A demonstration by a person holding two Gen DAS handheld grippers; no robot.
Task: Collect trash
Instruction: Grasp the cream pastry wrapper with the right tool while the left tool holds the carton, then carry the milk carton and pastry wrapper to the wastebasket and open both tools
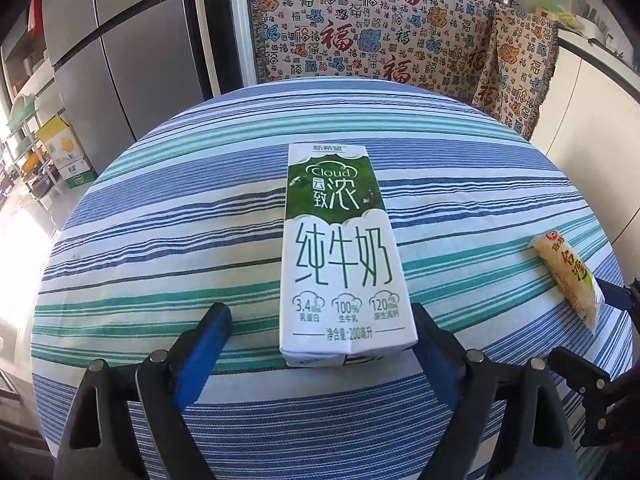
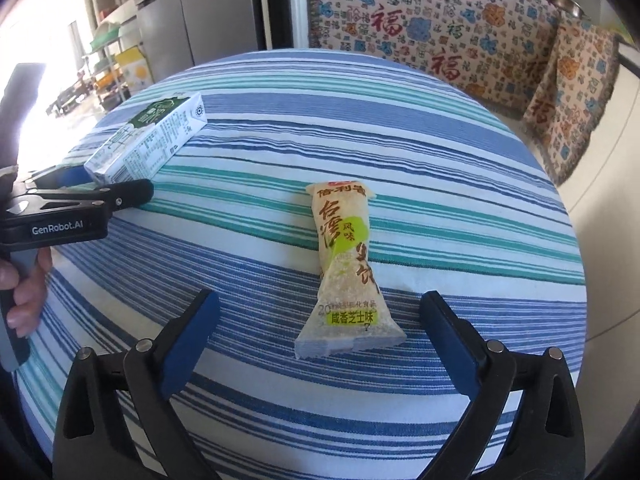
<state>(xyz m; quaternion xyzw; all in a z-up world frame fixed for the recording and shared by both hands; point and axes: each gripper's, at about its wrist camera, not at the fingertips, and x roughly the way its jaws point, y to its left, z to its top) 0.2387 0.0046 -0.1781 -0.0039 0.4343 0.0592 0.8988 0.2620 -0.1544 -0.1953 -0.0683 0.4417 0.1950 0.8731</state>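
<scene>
A white and green milk carton (image 1: 340, 248) lies flat on the striped tablecloth (image 1: 160, 240). My left gripper (image 1: 320, 320) is open, its blue pads on either side of the carton's near end, apart from it. A yellow snack wrapper (image 2: 346, 276) lies flat on the cloth. My right gripper (image 2: 320, 308) is open, its pads flanking the wrapper's near end without touching. The wrapper also shows at the right in the left wrist view (image 1: 568, 280). The carton (image 2: 148, 140) and the left gripper (image 2: 100, 188) show at the left in the right wrist view.
The round table's far edge (image 1: 360, 80) meets a patterned cloth-covered seat (image 1: 380, 20). A grey fridge (image 1: 120, 60) stands at the back left, with boxes and shelves (image 1: 64, 152) on the floor beside it. A white counter (image 1: 592, 100) is at the right.
</scene>
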